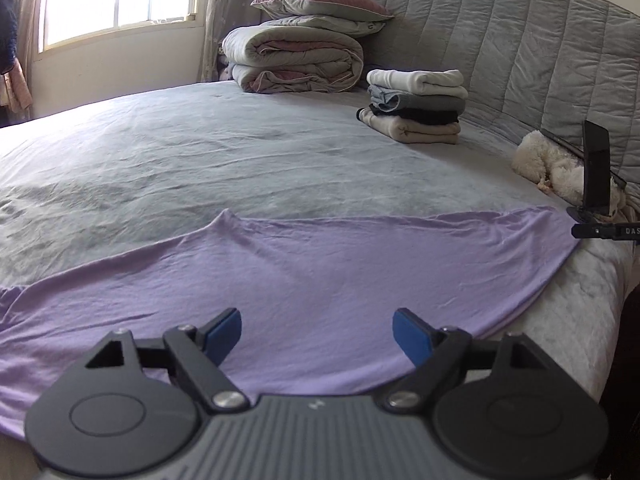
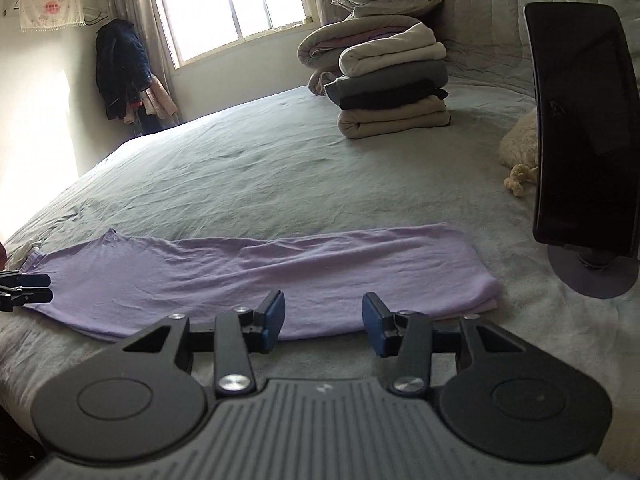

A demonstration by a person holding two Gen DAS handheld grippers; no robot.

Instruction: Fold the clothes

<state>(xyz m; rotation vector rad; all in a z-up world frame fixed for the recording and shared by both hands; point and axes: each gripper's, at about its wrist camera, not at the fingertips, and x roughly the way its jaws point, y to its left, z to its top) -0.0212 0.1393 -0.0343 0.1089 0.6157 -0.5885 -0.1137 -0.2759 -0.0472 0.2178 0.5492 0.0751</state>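
Across the lower half of both views lies a lilac shirt (image 1: 304, 264), spread flat on the grey bed sheet (image 1: 160, 152) in a long band running from left to right. At the bottom of the left wrist view the left gripper (image 1: 318, 334) hangs just over the near edge of the shirt, its blue pads (image 1: 412, 338) spread wide and holding nothing. At the bottom of the right wrist view the right gripper (image 2: 323, 322) sits at the near hem of the shirt, released too, with an open gap between its pads. Far left in that view the left gripper's tips show as well, beside the shirt's left end. Toward the upper right of the left wrist view stands a pile of folded clothes (image 1: 416, 106), white on top, then grey, black and beige. Behind it, rolled quilts (image 1: 292, 58) carry two pillows (image 1: 324, 4) against the padded headboard (image 1: 520, 48). At the right edge a dark phone on a stand (image 2: 584, 128) rises near a fluffy cream toy (image 1: 548, 166). A bright window (image 2: 228, 4) fills the upper left.
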